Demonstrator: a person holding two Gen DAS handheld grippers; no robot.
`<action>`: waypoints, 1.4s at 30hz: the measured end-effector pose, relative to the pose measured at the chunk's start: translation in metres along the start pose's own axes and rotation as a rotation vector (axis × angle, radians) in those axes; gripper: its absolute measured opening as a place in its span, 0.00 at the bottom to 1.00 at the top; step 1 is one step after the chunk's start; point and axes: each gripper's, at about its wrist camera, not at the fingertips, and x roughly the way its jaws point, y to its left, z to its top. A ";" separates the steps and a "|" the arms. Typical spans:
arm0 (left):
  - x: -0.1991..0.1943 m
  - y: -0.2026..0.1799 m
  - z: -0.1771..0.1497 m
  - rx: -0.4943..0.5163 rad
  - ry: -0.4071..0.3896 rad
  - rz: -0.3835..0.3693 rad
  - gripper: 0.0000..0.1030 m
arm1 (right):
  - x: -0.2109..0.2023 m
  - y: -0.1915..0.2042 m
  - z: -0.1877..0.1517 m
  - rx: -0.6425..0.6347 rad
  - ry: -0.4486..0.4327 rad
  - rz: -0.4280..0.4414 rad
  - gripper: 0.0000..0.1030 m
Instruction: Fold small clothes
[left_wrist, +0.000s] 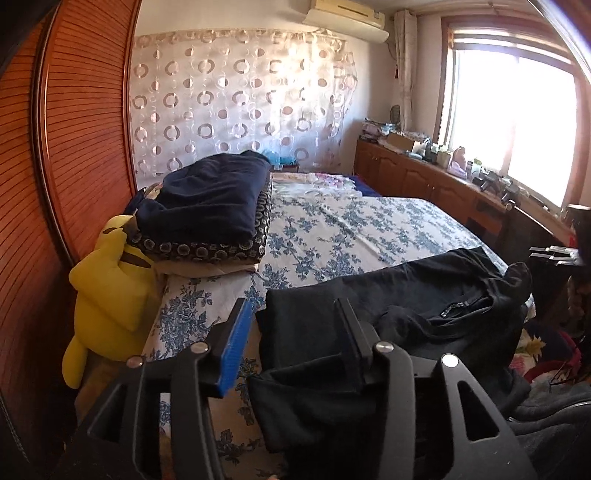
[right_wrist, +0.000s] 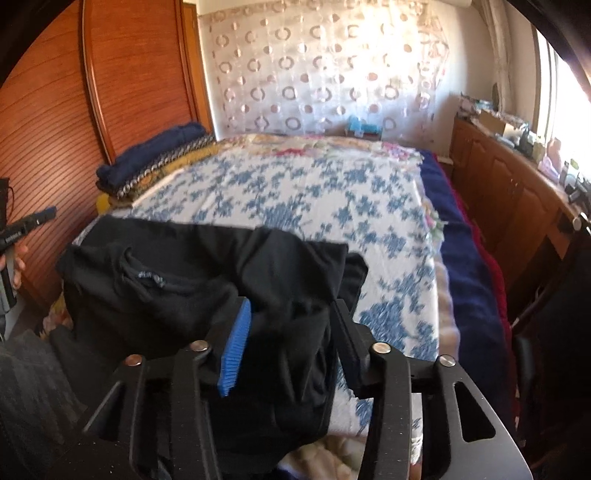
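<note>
A black garment (left_wrist: 391, 306) lies crumpled along the near edge of the bed, its collar label showing. In the left wrist view my left gripper (left_wrist: 291, 310) is open, its jaws wide apart over the garment's left edge, holding nothing. In the right wrist view the same black garment (right_wrist: 177, 273) lies across the near left of the bed. My right gripper (right_wrist: 291, 314) is open, with bunched black cloth lying between its jaws. The left gripper's tip (right_wrist: 33, 221) shows at the far left of that view.
The bed (left_wrist: 332, 225) has a blue floral sheet. Folded dark blankets (left_wrist: 210, 199) and a yellow plush toy (left_wrist: 110, 280) sit at its left by a wooden wardrobe (left_wrist: 74, 129). A cluttered wooden cabinet (left_wrist: 443, 177) runs under the window at right.
</note>
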 end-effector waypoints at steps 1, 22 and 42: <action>0.002 0.001 0.000 -0.002 0.005 0.001 0.45 | -0.001 -0.001 0.002 -0.002 -0.009 -0.008 0.50; 0.083 0.045 0.012 -0.088 0.142 0.009 0.46 | 0.106 -0.041 0.028 0.049 0.085 -0.023 0.71; 0.120 0.044 0.000 -0.086 0.273 -0.090 0.41 | 0.141 -0.050 0.029 0.059 0.162 -0.021 0.72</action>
